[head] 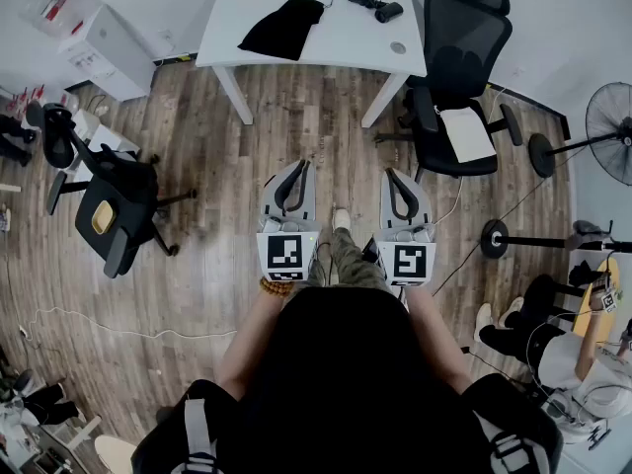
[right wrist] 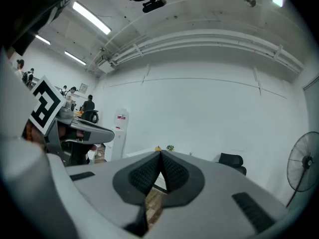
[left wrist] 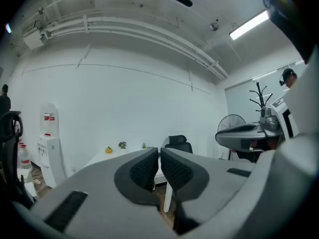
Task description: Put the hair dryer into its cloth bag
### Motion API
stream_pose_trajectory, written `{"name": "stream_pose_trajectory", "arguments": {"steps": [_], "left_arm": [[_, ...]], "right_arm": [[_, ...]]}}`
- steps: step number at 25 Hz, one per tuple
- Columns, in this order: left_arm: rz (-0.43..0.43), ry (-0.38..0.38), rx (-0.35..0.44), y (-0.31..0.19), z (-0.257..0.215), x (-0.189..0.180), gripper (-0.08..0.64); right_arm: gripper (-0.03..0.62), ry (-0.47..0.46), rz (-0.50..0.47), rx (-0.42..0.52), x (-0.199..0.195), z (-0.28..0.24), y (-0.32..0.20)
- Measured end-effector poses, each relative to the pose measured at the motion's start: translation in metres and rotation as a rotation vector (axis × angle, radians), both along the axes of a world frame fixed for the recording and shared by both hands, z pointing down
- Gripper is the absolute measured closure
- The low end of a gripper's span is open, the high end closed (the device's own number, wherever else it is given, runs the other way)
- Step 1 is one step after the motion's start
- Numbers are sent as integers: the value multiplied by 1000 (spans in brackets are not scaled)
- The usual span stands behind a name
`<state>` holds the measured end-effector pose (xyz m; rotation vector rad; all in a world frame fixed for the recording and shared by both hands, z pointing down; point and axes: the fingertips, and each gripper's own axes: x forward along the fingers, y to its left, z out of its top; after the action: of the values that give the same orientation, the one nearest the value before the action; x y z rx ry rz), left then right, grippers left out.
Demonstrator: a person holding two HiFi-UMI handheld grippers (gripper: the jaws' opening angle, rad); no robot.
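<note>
Left gripper (head: 299,169) clenched, empty. Right gripper (head: 393,176) clenched, empty. Both held level over wood floor (head: 227,176). Far ahead on white table (head: 346,45): black cloth bag (head: 284,28), hair dryer (head: 385,11) apart. Nothing begun; approach, grasp and bagging all left.

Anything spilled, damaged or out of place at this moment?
Nothing stands out. The cloth bag lies on the white table, with the hair dryer nearby but apart from it. The left gripper and the right gripper are shut, empty and short of the table.
</note>
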<state>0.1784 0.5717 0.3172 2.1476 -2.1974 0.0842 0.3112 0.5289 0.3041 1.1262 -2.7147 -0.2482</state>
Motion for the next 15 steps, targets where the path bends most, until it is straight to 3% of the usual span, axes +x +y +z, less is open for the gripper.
{"name": "stream_pose_trajectory", "arguments": {"steps": [3, 8, 15], "left_arm": [[10, 6, 0, 2, -1, 1, 523], [3, 10, -7, -7, 2, -2, 523], [-26, -16, -42, -38, 9, -18, 523]], "right_arm": [[561, 18, -21, 45, -5, -7, 3], [561, 10, -29, 39, -10, -4, -3], [560, -38, -105, -74, -32, 14, -35]]}}
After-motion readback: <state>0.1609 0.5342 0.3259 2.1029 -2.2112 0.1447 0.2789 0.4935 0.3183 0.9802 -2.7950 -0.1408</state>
